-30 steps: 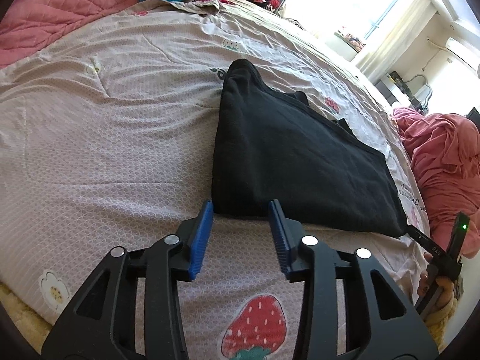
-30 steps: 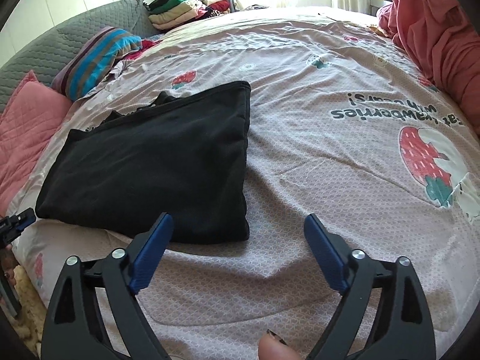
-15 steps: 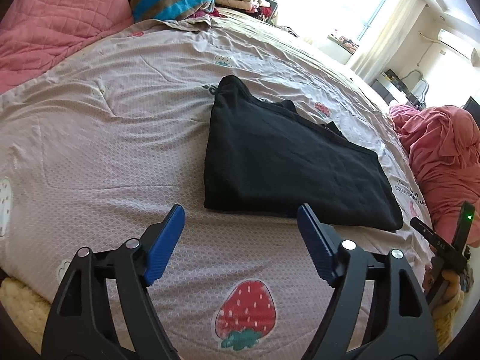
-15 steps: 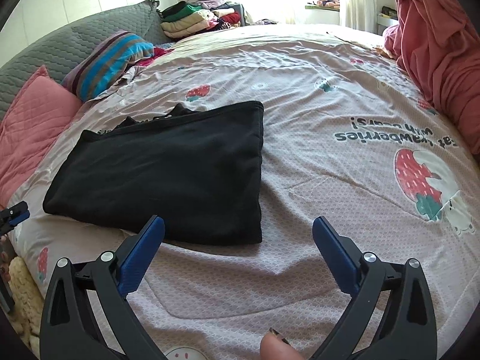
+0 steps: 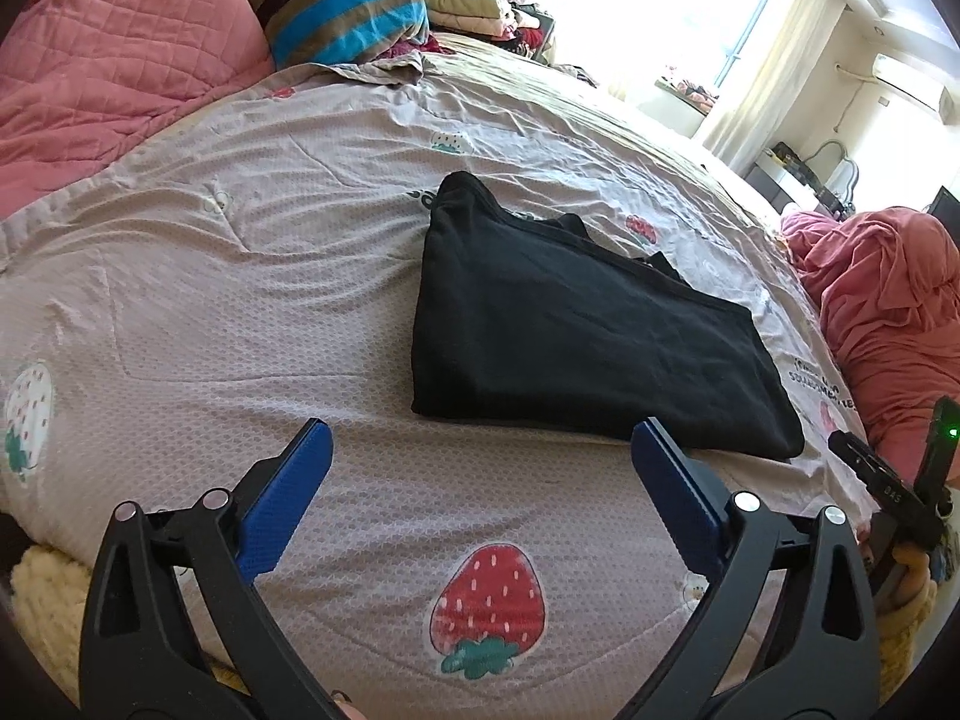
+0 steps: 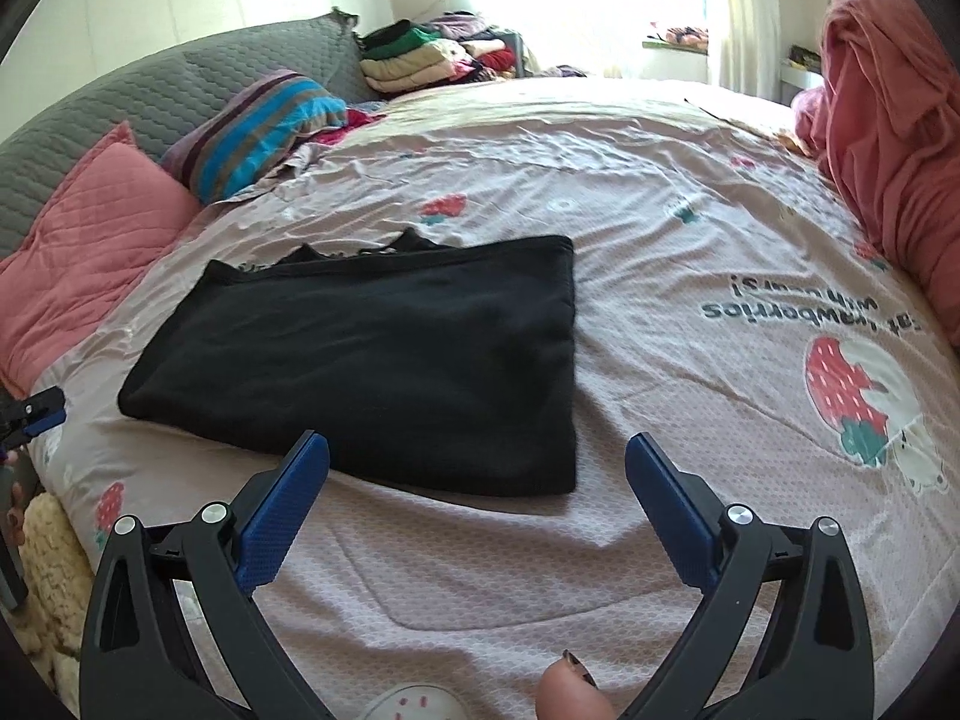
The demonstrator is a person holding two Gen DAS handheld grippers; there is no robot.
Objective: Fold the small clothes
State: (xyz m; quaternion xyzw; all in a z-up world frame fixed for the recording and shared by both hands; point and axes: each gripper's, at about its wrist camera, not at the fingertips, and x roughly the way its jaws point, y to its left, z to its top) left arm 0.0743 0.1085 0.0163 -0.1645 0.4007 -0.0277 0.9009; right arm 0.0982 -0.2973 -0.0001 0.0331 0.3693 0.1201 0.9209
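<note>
A black garment [image 5: 576,324] lies folded flat in a rectangle on the strawberry-print bed cover [image 5: 240,276]. It also shows in the right wrist view [image 6: 384,354]. My left gripper [image 5: 480,450] is open and empty, held back above the cover just short of the garment's near edge. My right gripper [image 6: 477,450] is open and empty, also drawn back from the garment's near right corner. The right gripper's body shows at the right edge of the left wrist view [image 5: 888,492], and the left gripper's tip at the left edge of the right wrist view [image 6: 36,414].
Pink quilted pillows [image 5: 108,48] and a striped pillow [image 5: 342,6] lie at the head of the bed. A stack of folded clothes [image 6: 414,54] sits behind them. A pink blanket heap [image 6: 888,120] lies at the right. A fluffy cream rug [image 6: 48,564] lies beside the bed.
My left gripper opened from nearly closed at the garment's edge and pulled back. My right gripper stayed open and also drew back and up. The garment stays folded in place.
</note>
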